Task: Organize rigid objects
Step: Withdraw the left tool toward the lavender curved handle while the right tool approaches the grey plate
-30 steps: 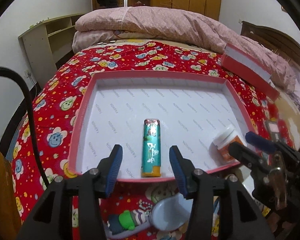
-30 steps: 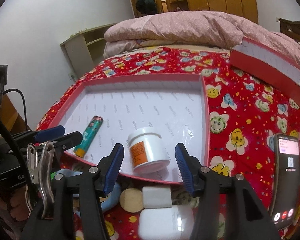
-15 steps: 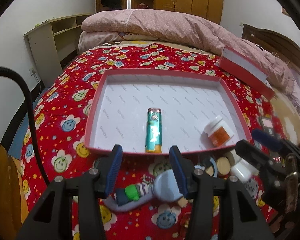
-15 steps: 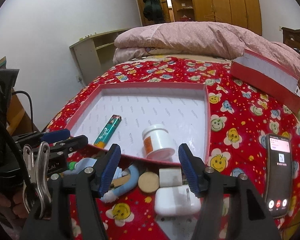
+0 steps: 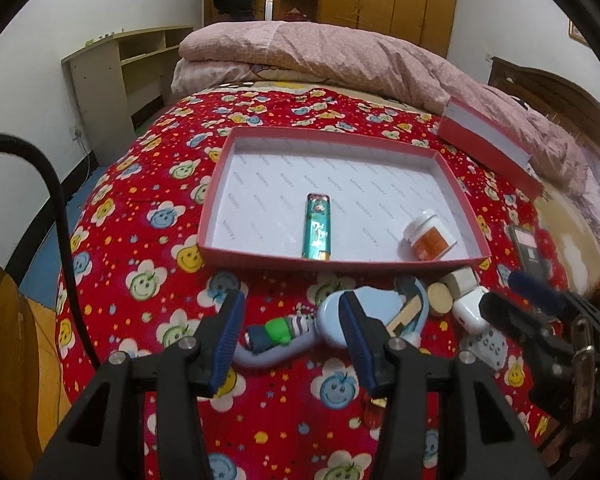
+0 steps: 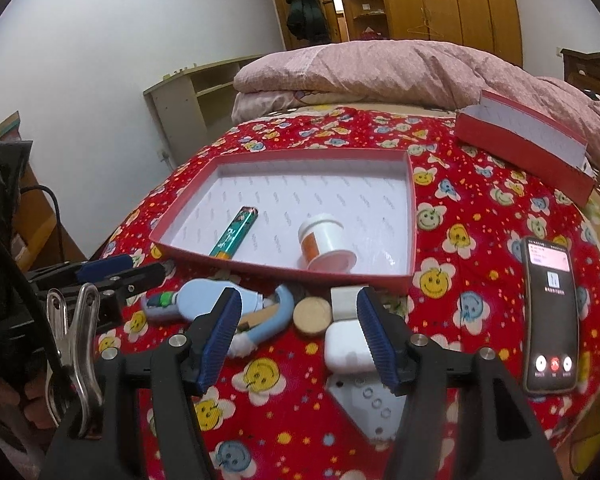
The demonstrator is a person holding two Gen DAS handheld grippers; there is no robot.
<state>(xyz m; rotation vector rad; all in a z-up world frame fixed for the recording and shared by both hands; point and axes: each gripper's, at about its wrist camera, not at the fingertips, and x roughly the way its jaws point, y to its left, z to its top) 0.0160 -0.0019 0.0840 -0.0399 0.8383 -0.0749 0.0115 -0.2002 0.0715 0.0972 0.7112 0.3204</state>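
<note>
Both grippers pulled back from tray [image 5: 446, 162]; liner print unreadable

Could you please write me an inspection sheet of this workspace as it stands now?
Surface: red patterned bedspread.
Job's things: red tray holds a teal lighter and a white jar on its side; blue case, wooden disc, white charger lie before it.
Clutter: phone, red box lid.
Grippers: left tongs and right tongs open, empty.
Cables: black cable.
Surroundings: pink quilt, shelf unit, wardrobe.
</note>
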